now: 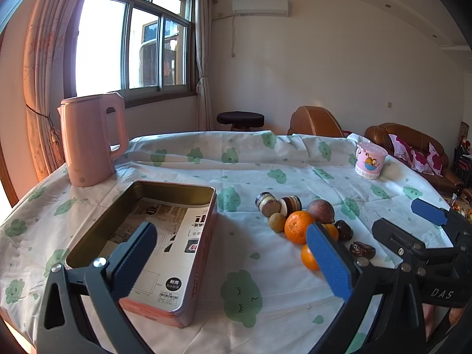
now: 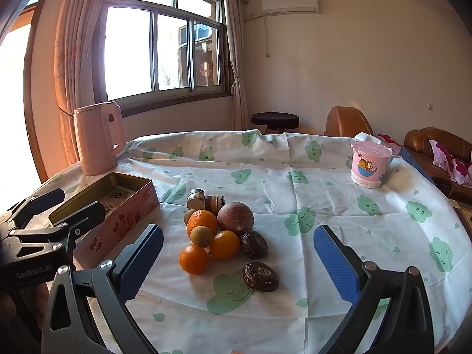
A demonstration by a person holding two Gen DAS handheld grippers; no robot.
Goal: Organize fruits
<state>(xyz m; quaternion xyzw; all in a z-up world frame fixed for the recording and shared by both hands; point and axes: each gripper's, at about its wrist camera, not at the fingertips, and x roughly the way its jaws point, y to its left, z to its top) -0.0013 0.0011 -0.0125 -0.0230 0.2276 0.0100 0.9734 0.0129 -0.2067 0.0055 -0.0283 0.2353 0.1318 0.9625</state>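
Note:
A pile of fruit lies on the tablecloth: oranges [image 2: 202, 221], a brown round fruit [image 2: 235, 217], a small tan longan [image 2: 201, 236] and dark wrinkled dates [image 2: 260, 275]. The pile also shows in the left wrist view [image 1: 298, 226]. An open pink tin box [image 1: 165, 236] with printed paper inside sits to the left of the pile; it shows in the right wrist view [image 2: 118, 209]. My left gripper [image 1: 233, 261] is open and empty, over the box's near right side. My right gripper [image 2: 239, 262] is open and empty, just in front of the pile.
A pink kettle [image 1: 88, 141] stands at the table's back left. A pink cartoon cup [image 2: 370, 163] stands at the back right. Two small round jars [image 2: 205, 200] lie behind the fruit. A brown sofa [image 2: 439, 150] is beyond the table's right edge.

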